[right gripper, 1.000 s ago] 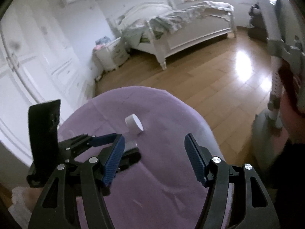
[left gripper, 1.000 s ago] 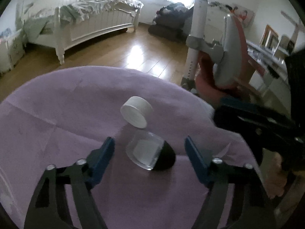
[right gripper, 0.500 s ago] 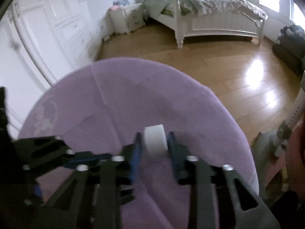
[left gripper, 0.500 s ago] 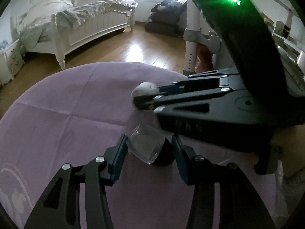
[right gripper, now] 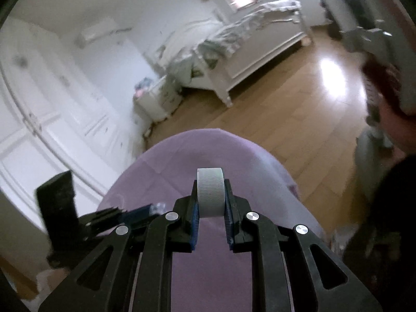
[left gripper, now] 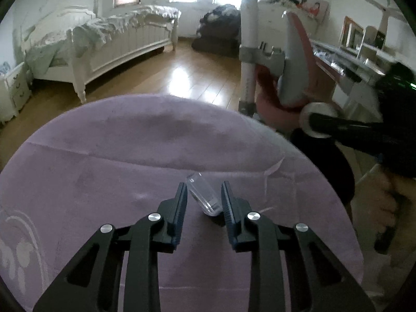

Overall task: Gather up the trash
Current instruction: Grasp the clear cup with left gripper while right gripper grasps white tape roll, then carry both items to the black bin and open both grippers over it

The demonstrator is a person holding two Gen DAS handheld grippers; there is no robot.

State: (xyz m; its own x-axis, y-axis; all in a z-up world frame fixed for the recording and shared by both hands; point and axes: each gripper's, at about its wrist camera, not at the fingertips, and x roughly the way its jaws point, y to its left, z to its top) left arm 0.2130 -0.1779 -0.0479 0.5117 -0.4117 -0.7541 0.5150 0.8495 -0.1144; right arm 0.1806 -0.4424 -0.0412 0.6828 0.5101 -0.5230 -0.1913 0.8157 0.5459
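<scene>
Jaws of the right gripper pinch a ribbed white cap.

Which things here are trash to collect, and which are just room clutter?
Job:
- white ribbed cap, gripped in the right tongs
- clear jar, between the closing left tongs

Lying about:
- purple cloth
- bed
- nightstand
- dark heap by the window

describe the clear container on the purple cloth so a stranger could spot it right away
Find the round table under the purple cloth. The clear container lies tipped between the closing fingers of the left gripper. It is see-through, unlike the ribbed white cap in the right gripper.
</scene>
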